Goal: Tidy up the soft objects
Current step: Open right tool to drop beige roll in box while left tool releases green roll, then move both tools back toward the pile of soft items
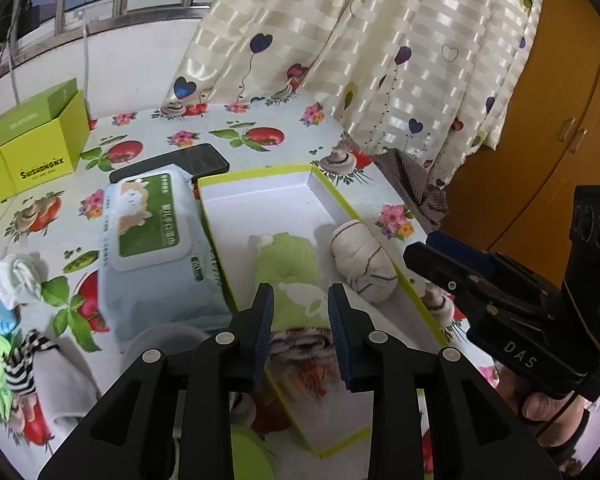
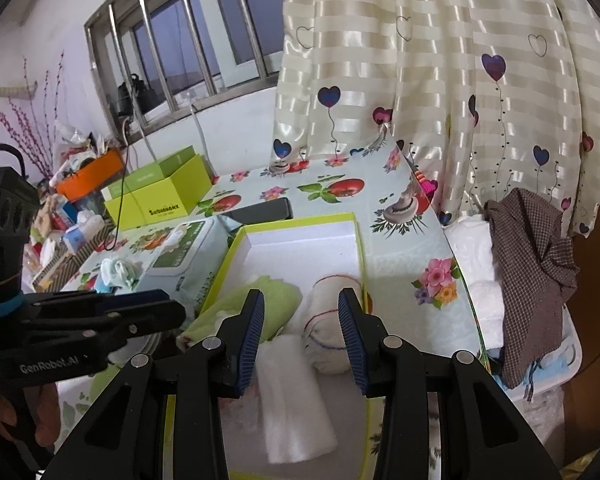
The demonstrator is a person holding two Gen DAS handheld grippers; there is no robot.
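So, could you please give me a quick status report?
Left gripper open over green roll. Right gripper open, empty. Green and white roll in box. Nothing blocking.

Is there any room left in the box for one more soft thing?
Yes. The far end of the box is bare white, between its back wall and the green cloth and white roll. The near end is crowded: a white folded cloth lies there. Left of the box, the wipes pack presses against its wall.
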